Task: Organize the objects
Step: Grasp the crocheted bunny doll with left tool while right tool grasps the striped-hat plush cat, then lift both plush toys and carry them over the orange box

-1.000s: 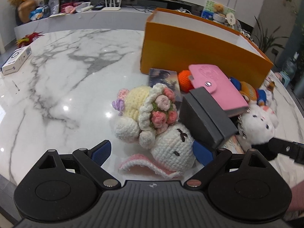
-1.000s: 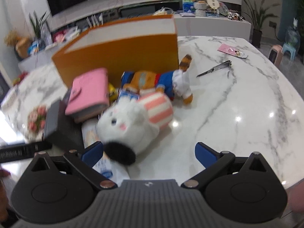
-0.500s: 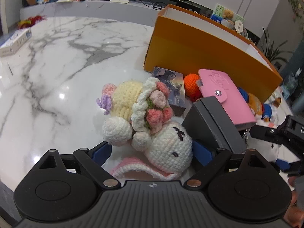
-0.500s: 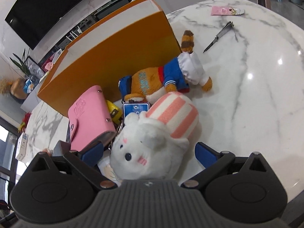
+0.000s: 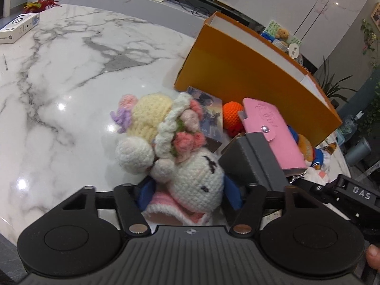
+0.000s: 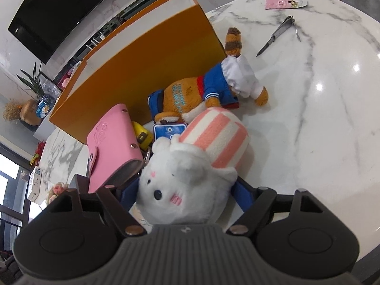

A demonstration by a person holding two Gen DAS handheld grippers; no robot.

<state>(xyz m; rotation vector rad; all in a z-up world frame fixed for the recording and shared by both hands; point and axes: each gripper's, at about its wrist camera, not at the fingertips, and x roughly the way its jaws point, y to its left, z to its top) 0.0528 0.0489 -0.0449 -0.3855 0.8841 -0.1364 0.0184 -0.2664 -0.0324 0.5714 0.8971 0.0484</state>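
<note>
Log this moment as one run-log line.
left gripper: shut on crochet bunny | right gripper: shut on white plush | orange box: behind the pile | both toys low over marble table

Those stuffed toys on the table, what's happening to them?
A person is tidying toys with two tools. The left hand-held gripper has closed its fingers around the crocheted bunny. The right hand-held gripper is pinching the white plush cat. Both toys look gripped but are low over the marble table. The orange box stands open right behind the pile, probably where they go.
</note>
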